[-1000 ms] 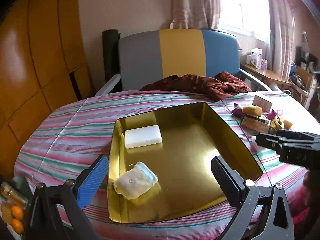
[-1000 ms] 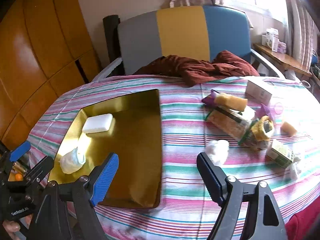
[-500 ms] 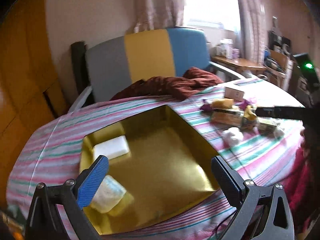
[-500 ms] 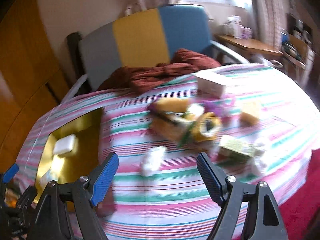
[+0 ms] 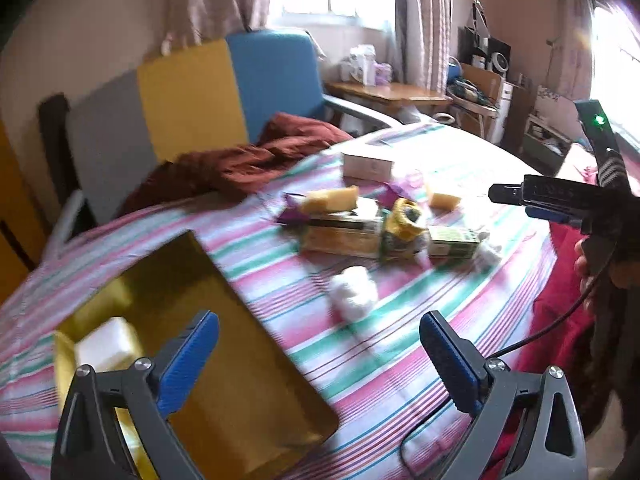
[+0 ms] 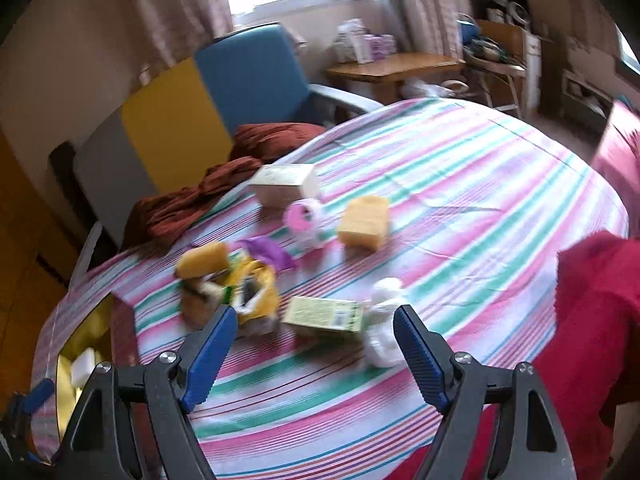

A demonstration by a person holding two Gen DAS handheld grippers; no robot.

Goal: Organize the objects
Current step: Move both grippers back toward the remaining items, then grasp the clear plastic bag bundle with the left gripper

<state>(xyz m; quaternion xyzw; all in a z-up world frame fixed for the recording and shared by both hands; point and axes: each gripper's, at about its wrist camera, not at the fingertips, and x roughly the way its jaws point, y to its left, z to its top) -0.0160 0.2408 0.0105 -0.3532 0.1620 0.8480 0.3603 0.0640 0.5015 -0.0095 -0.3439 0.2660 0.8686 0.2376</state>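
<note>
A gold tray (image 5: 224, 364) lies on the striped table at the lower left and holds a white bar (image 5: 106, 346). My left gripper (image 5: 320, 354) is open and empty over the tray's right edge, short of a white wad (image 5: 354, 292). A heap of packets, a yellow sponge (image 5: 330, 199) and a green box (image 5: 454, 240) lies beyond. My right gripper (image 6: 314, 350) is open and empty, above the green box (image 6: 324, 314) and another white wad (image 6: 382, 330). The right gripper also shows at the right of the left wrist view (image 5: 516, 196).
A white carton (image 6: 286, 188), a pink tape roll (image 6: 304, 216) and a second yellow sponge (image 6: 366, 222) lie farther back. A maroon cloth (image 5: 248, 164) hangs over the far table edge by a striped armchair (image 5: 192, 92). My red sleeve (image 6: 592, 332) is at the right.
Both grippers have swung to the right, away from the tray and toward the heap of objects. Both stay open and empty.
</note>
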